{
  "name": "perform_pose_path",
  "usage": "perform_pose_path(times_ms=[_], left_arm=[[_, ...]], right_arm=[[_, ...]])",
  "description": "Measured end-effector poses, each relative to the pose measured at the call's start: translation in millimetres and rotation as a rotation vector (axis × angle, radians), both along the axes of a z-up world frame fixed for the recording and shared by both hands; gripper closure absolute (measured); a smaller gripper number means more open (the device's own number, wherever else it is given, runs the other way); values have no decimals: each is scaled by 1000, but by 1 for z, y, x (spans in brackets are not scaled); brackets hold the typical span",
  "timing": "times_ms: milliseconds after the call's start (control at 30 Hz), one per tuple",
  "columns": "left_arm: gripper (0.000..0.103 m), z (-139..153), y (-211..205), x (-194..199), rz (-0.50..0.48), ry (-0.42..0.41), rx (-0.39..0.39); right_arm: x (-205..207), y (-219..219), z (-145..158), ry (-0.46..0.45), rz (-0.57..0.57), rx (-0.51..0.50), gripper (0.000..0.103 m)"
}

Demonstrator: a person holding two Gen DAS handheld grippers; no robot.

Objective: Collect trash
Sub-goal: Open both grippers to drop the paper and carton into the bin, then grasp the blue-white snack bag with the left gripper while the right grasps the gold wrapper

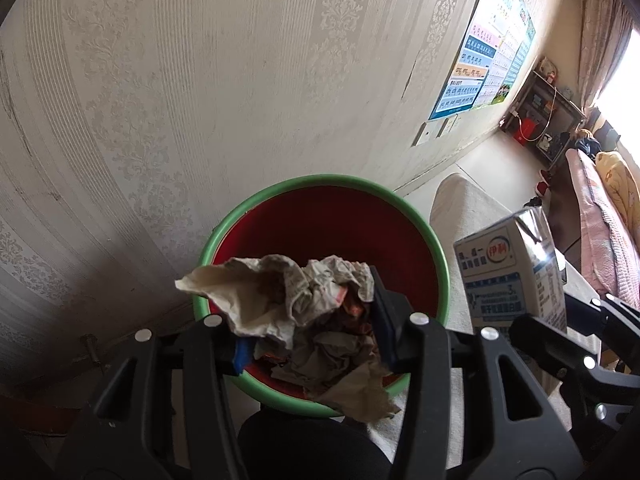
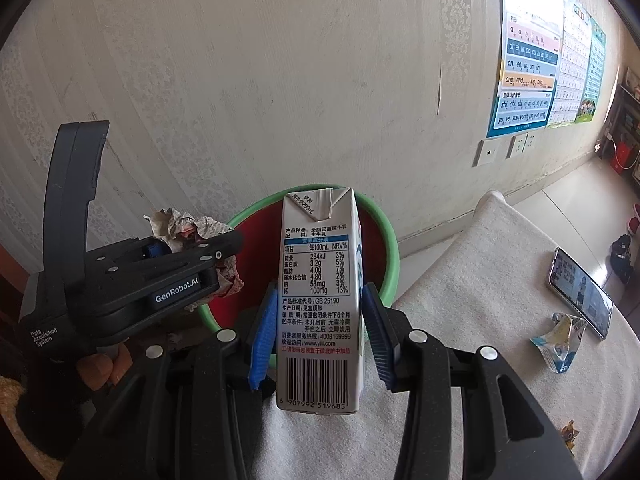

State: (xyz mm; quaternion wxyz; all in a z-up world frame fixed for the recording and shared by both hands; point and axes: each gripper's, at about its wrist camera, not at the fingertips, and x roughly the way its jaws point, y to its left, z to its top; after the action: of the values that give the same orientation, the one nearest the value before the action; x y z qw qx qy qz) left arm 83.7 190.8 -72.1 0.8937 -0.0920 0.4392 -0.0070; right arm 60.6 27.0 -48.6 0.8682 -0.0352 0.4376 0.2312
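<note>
Right wrist view: the right gripper (image 2: 320, 336) clamps an upright milk carton (image 2: 318, 300) printed "GB 25190" and "www.yili.com", in front of the green-rimmed red bin (image 2: 384, 236). Left of the bin, the left gripper (image 2: 208, 256), marked "GenRobot.AI", pinches crumpled paper (image 2: 180, 226). Right of the bin, a wrapper (image 2: 560, 340) and phone (image 2: 580, 300) lie on the white cloth (image 2: 480, 280).

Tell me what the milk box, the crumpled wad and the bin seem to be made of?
Milk box: coated printed carton, probably; slight sheen, folded silvery top. Crumpled wad: paper, apparently printed newsprint and tissue; matte, creased and stained. Bin: likely plastic; smooth green rim, with what looks like a red liner inside.
</note>
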Motion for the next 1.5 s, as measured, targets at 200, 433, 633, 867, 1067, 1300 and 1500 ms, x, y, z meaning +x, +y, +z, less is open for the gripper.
perform_pose_path(times_ms=[200,433,633,867,1067,1300,1500], left_arm=[[58,-5,3,6,7,12,6],[31,-14,2,4,6,31,26],[31,-15,-4,-5,-6,22,17],[30,-10,-45,-12,-102,-8,40],[30,-8,-124,-7,-259,-11,34],[30,-4,-232,5,-455,-21,50],[31,-22,-306,28,-559,19,36]], right_arm=[[10,11,2,-10,16,-2,62],[14,15,3,-14,15,43,47],[-2,-20,1,-1,-38,42,42],[-35,-151,-26,18,-362,-74,41],[-49,-268,-82,187,-693,-47,39],[-54,-302,-111,299,-739,120,65],[-64,-315,-76,204,-772,218,66]])
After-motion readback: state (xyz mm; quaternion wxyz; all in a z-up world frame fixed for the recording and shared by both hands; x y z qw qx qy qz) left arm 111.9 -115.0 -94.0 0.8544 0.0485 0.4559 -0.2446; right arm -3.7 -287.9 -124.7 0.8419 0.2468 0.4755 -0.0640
